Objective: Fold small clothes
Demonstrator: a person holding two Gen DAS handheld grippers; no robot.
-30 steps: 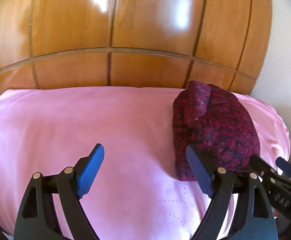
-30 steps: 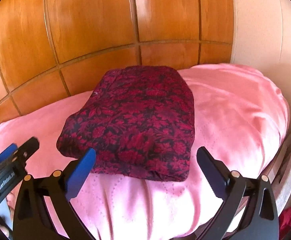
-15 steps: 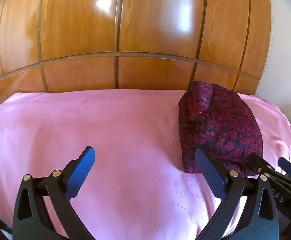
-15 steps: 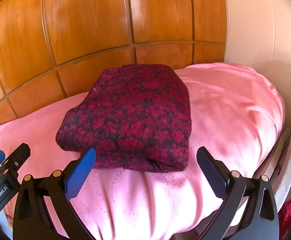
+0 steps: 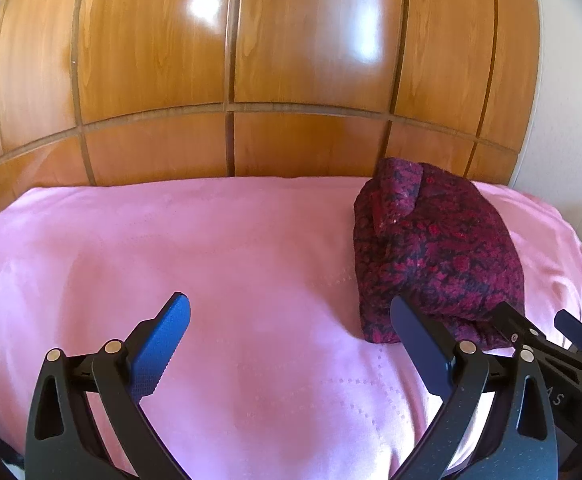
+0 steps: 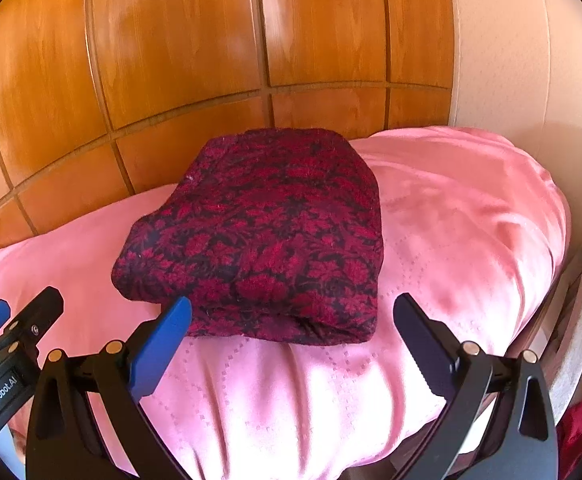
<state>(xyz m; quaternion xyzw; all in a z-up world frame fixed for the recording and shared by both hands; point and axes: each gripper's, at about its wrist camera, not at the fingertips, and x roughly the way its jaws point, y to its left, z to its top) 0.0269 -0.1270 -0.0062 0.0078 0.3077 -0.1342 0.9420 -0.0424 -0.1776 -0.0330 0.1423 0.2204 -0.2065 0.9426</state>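
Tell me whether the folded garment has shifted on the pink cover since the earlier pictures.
No. The garment lies in the same spot on the pink cover, its far edge by the wood panelling as before; only the camera view drifts slightly.

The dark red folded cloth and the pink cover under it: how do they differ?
The folded cloth is dark red with a black flower pattern; the pink cover is plain. The cloth is a compact, thick bundle; the cover lies spread wide beneath it. Both are soft fabric, and neither is gripped.
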